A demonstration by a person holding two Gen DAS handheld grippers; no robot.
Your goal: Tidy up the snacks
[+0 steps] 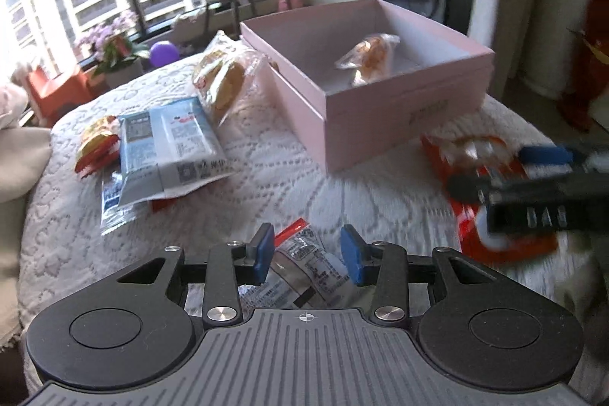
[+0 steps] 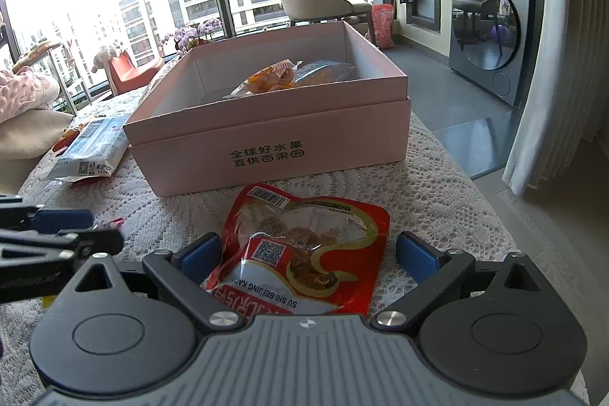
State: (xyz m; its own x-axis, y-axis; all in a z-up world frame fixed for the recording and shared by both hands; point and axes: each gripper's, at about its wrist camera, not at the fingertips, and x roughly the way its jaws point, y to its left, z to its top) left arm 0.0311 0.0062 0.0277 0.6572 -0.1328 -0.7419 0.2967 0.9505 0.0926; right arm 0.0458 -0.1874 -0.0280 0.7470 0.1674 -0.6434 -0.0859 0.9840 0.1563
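Nearest the left gripper (image 1: pixel 307 255): small clear-and-silver printed snack sachet (image 1: pixel 304 269), lying on white lace tablecloth (image 1: pixel 266 170) between partly open blue pads; contact cannot be told. Right gripper (image 2: pixel 308 255) spread wide around flat red foil snack pouch (image 2: pixel 304 253), pads apart from it. Open pink cardboard box (image 2: pixel 266 143) just beyond, wrapped orange pastry (image 2: pixel 266 80) inside. Blue-white packet (image 1: pixel 171 143) and clear-wrapped cakes (image 1: pixel 224 78) lie left of box.

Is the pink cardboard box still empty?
No. The pink cardboard box already holds clear-wrapped orange snacks on its floor.
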